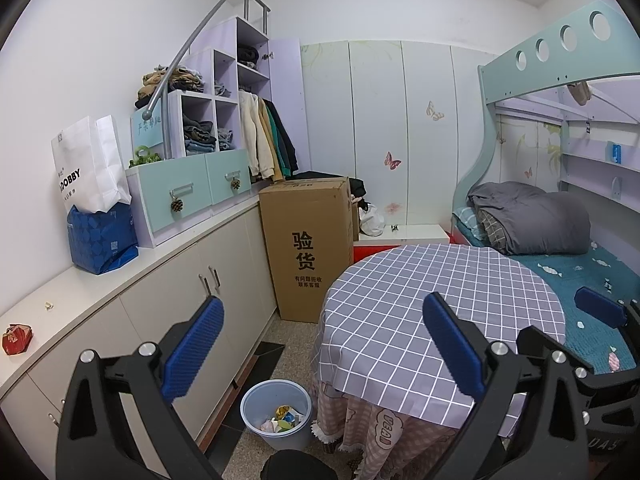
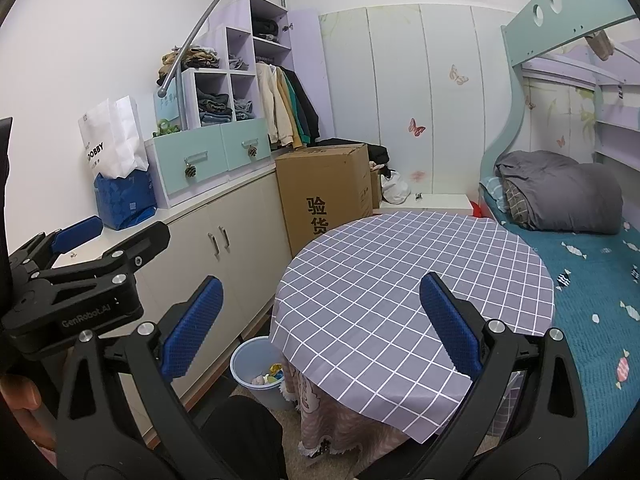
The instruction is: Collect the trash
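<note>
Left claw (image 1: pixel 324 344) fingers spread wide apart, nothing between them, blue textured pads (image 1: pixel 194 346), held above the floor gap between cabinet and table. Right claw (image 2: pixel 320 326) also wide apart and empty, over the near edge of the round bench with grey-and-white checked cloth (image 2: pixel 400 264). In the right wrist view the left claw's black body reads "GenRobot.AI"; a bare hand shows at the lower left edge.

Light blue round plastic trash bin (image 1: pixel 276 412) stands on the speckled floor, just beside the bench's pink skirt, between it and the long white-topped cabinet bench (image 1: pixel 120 280). Crumpled wrappers, yellow, green and pink, lie in it. A red crumpled wrapper (image 1: pixel 16 338) lies on the near end of the cabinet bench; a tiny pale scrap (image 1: pixel 49 305) sits a little farther along.

Farther on the same top: blue gift bag (image 1: pixel 102 240) with a white paper bag marked "DOBBY" (image 1: pixel 90 164) rising out of it, partly cut. Then teal drawer unit (image 1: pixel 192 192) with pinecones on the handles. Tall brown cardboard box (image 1: pixel 310 248) on the floor, printed "验货", smaller text below unreadable.

Right side: bunk bed with teal quilt (image 1: pixel 592 276), grey folded duvet (image 1: pixel 536 216). Back wall has white wardrobe panels with butterfly stickers (image 1: pixel 392 160).
</note>
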### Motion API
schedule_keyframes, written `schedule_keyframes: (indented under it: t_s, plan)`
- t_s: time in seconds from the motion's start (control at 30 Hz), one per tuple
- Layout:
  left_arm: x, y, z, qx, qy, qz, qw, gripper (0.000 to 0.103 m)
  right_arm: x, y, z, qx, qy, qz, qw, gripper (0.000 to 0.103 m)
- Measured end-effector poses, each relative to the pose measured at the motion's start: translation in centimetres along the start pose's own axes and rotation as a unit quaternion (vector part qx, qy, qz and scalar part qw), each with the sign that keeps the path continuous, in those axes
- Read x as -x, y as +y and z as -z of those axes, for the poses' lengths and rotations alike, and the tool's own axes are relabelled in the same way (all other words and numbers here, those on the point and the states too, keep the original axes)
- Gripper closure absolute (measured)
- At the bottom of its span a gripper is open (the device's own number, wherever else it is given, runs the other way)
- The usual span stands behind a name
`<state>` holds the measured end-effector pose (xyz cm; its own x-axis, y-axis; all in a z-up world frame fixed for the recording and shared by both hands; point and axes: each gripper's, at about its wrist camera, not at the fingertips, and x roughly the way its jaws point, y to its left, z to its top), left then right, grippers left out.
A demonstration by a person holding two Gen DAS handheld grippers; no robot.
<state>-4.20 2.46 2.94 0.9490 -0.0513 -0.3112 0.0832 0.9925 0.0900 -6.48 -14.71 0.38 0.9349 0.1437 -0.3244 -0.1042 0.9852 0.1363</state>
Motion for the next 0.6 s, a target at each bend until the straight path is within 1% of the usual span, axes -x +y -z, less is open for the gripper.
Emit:
schedule_keyframes:
  t_s: [0.6]
  plan:
    - [0.01, -0.04, 0.01, -0.001, 0.000, 0.000, 1.0000, 0.005, 0.02, 0.19, 0.15, 0.001, 0.002, -0.002, 1.000, 0.007]
